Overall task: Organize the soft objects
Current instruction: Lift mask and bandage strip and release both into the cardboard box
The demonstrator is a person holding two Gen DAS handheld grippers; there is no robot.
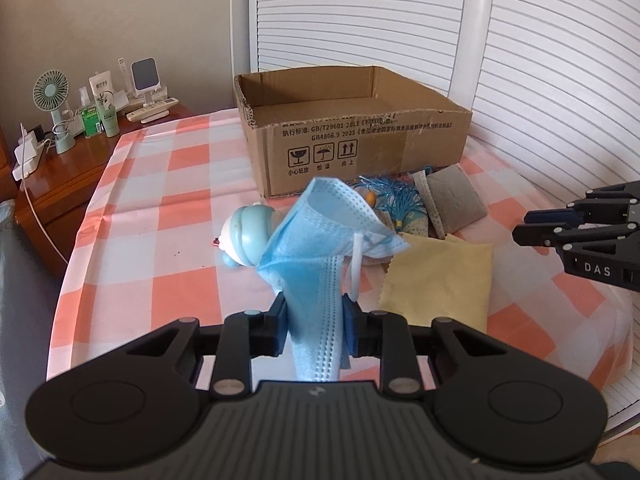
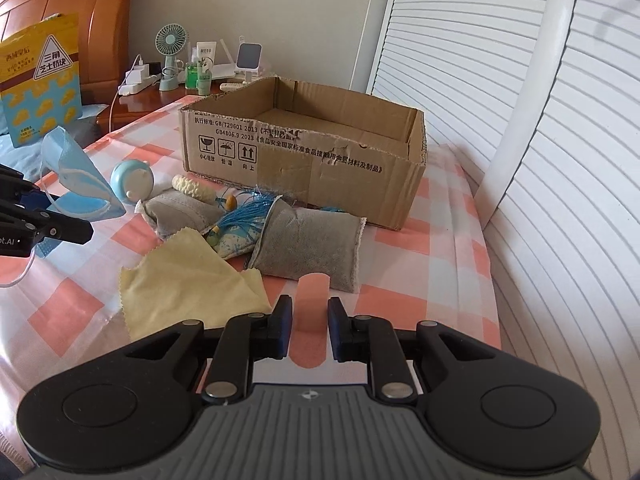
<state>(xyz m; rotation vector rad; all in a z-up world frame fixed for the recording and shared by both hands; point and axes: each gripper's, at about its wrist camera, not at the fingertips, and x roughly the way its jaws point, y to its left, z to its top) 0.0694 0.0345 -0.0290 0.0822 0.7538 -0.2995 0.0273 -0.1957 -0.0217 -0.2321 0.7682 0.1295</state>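
Note:
My left gripper [image 1: 314, 312] is shut on a blue face mask [image 1: 320, 240] and holds it above the checked cloth; the mask also shows in the right wrist view [image 2: 76, 184]. My right gripper [image 2: 310, 316] is open, with a pink adhesive bandage [image 2: 310, 320] lying on the cloth between its fingers. An open cardboard box [image 1: 360, 148] stands behind the pile and looks empty. In front of it lie a yellow cloth [image 2: 188, 280], two grey pouches [image 2: 308, 248], a blue tasselled sachet [image 2: 240, 228], a cream knitted ring [image 2: 192, 188] and a blue round toy [image 2: 132, 180].
The checked cloth [image 1: 160, 220] covers the bed. A wooden nightstand [image 1: 68, 160] at the left holds a small fan, bottles, chargers and a remote. White slatted doors [image 2: 540, 120] stand close on the right. A yellow snack bag [image 2: 40, 76] leans by the headboard.

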